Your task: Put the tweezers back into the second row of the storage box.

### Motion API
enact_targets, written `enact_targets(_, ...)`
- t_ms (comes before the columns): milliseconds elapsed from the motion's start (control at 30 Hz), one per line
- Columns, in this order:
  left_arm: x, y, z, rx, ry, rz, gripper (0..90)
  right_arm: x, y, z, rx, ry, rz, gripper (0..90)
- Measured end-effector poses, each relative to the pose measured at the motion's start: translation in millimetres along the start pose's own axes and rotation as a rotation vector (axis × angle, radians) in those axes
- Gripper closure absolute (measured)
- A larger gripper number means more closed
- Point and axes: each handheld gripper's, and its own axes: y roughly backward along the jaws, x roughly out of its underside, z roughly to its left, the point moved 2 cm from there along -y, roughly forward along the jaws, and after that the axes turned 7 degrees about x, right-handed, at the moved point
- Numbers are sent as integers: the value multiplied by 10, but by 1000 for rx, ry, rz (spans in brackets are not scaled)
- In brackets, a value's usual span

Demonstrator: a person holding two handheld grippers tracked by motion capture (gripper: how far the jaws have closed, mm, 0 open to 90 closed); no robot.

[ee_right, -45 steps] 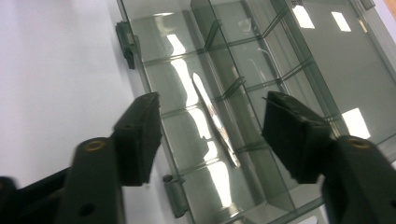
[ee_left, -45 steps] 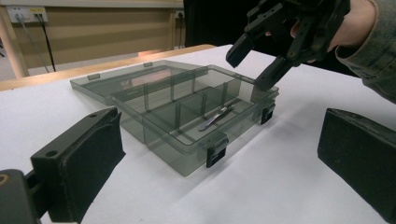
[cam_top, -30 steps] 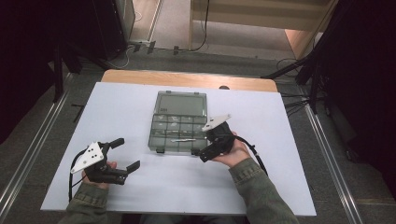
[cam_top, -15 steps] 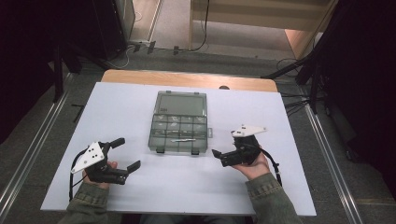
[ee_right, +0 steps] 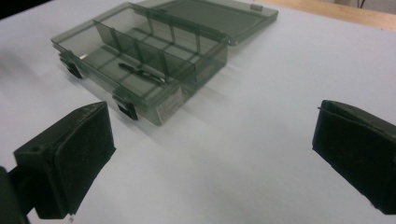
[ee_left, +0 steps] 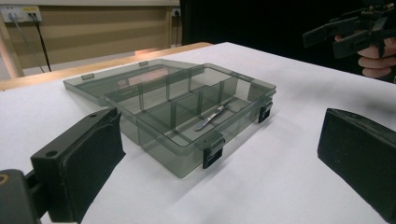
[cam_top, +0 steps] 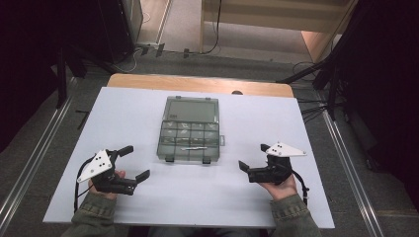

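With both the left gripper [cam_top: 132, 162] and right gripper [cam_top: 254, 159] spread empty on the white desk [cam_top: 148, 207], the slim metal tool [ee_left: 212, 116], perhaps a drill bit, lying in the near row of the open smoky-grey plastic compartment box [cam_top: 190, 129] could slip from a careless pinch.

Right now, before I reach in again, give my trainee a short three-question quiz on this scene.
1. True or false: the box has its lid shut.
2. What lies in the box's front row? A) a thin metal tool B) a coin C) a battery
3. Fill in: both the left gripper and the right gripper are ____ and hold nothing.

Key: 1 false, the lid lies open behind it. 2 A, the metal tool. 3 open.
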Motion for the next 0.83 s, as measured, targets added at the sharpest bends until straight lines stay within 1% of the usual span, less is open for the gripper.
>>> enact_targets(33, 1, -1, 0, 1, -2, 2, 0, 11, 7, 2, 7, 7, 5, 0)
enact_targets(167, 0, -5, -2, 5, -2, 2, 0, 90, 87, 20, 25, -1, -62, 0)
enact_targets(200, 1, -6, -3, 5, -2, 2, 0, 108, 125, 23, 38, 8, -78, 0)
enact_targets(233, 2, -8, -5, 5, -1, 1, 0, 125, 148, 24, 36, 12, -103, 0)
enact_targets(300, 2, -10, -5, 4, -2, 1, 0, 190, 211, 28, 43, 12, -178, 0)
enact_targets(367, 4, -12, -8, 5, 2, 2, 0, 263, 264, 28, 42, 22, -228, 0)
enact_targets(400, 4, -13, -9, 5, 2, 4, 0, 297, 284, 30, 40, 24, -247, 0)
enact_targets(467, 4, -14, -10, 6, 1, 6, 0, 409, 336, 31, 47, 43, -296, 0)
enact_targets(533, 6, -19, -9, 8, -2, 10, 0, 504, 368, 25, 50, 49, -324, 0)
enact_targets(633, 5, -28, -13, 9, -2, 12, 0, 579, 388, 10, 52, 38, -329, 0)
enact_targets(767, 6, -30, -14, 12, -3, 16, 0, 564, 389, -15, 62, 17, -338, 0)
enact_targets(833, 5, -29, -12, 12, -2, 14, 0, 560, 382, -16, 59, 0, -325, 0)
